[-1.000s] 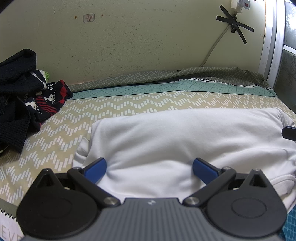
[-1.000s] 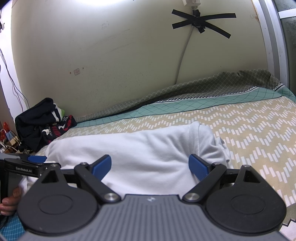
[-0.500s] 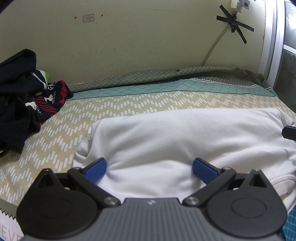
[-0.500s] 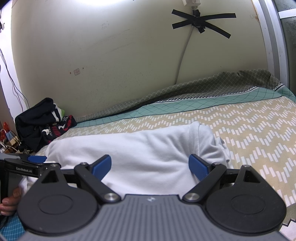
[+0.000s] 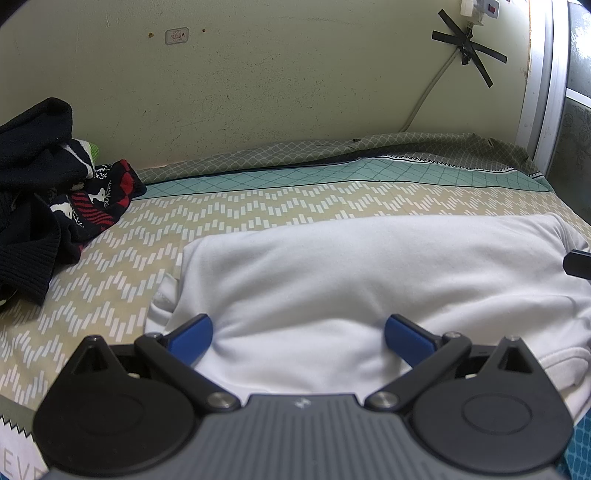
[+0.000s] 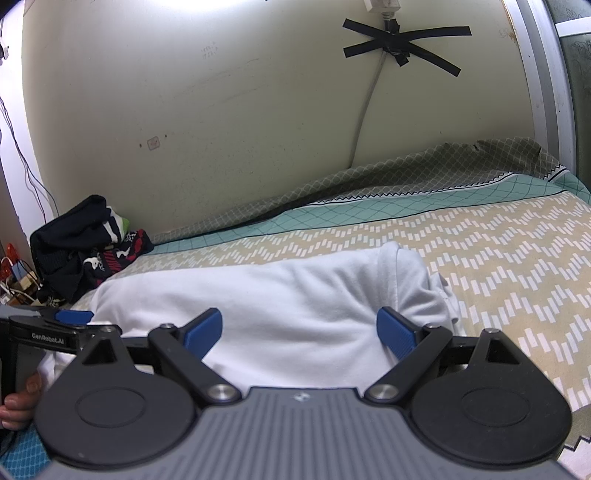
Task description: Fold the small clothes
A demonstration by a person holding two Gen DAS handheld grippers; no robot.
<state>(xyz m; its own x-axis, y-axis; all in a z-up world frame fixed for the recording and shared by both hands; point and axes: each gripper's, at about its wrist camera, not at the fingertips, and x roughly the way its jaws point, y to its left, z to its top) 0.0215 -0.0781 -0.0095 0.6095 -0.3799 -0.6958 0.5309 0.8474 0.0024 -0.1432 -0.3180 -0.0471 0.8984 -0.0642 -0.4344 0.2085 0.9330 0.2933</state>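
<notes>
White garment [image 5: 354, 280]: lies spread on the bed [image 5: 258, 206], directly ahead of and beneath both tools; folded edges show at its left and right ends.

Left tool [image 5: 298, 334]: jaws wide, blue pads [image 5: 192, 334] apart over the garment's near edge, gripping nothing. Small white logo on its grey body, too small to read. At its near left corner, a white strip with partial letters "EVE" [image 5: 20, 469].

Right tool [image 6: 299, 330]: jaws wide, blue pads [image 6: 397, 334] apart over the garment, gripping nothing. To its left, the left tool's side [image 6: 48, 334] reads "GenRobot.AI"; a hand [image 6: 18, 400] shows below it.

Dark clothes pile [image 5: 44, 184]: black knit with red and white patterns, far left of the left tool, against the wall.

Bed cover: beige zigzag pattern, teal grid band and grey lattice band beyond the garment.

Wall sticker [image 5: 176, 36]: ahead, upper left; print unreadable.

Black tape cross [image 6: 400, 46]: over a cable, ahead on the wall, below a white socket.
</notes>
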